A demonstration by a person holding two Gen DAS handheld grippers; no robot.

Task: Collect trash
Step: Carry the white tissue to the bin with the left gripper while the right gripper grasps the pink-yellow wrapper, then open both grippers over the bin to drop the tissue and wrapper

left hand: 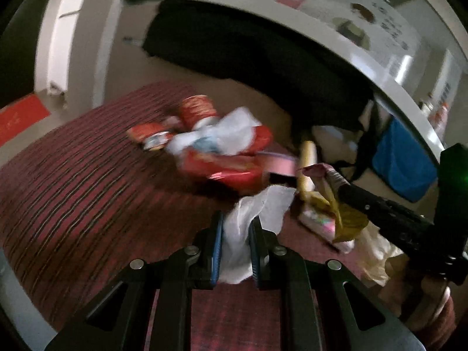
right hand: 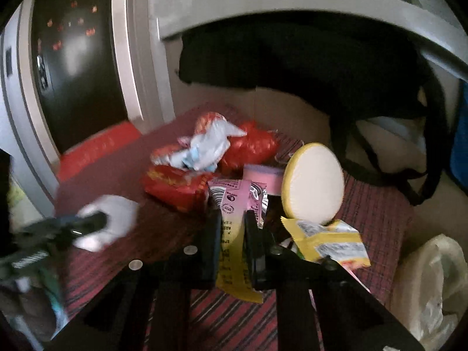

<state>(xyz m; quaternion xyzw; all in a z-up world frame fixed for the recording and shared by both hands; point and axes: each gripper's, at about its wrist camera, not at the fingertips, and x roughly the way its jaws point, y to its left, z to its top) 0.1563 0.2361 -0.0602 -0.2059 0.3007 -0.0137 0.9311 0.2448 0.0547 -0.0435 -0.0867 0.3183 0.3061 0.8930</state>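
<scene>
My left gripper (left hand: 236, 228) is shut on a crumpled white tissue (left hand: 254, 213) above the red striped cloth (left hand: 87, 181); it also shows in the right wrist view (right hand: 96, 222) with the tissue (right hand: 117, 213). My right gripper (right hand: 232, 219) is shut on a pink and yellow wrapper (right hand: 234, 204); it appears in the left wrist view (left hand: 348, 190) holding the wrapper (left hand: 327, 181). A pile of red snack packets (left hand: 231, 163) (right hand: 181, 187) with a white-blue wrapper (right hand: 204, 146) lies ahead. A yellow-rimmed round lid (right hand: 313, 181) and a yellow packet (right hand: 330, 239) lie to the right.
A bin lined with a pale plastic bag (right hand: 433, 286) stands at the lower right beside the cloth. A black bag (right hand: 292, 58) lies under a white table edge (right hand: 263, 3). A blue bag (left hand: 400, 158) hangs at the right. A dark door (right hand: 70, 58) is left.
</scene>
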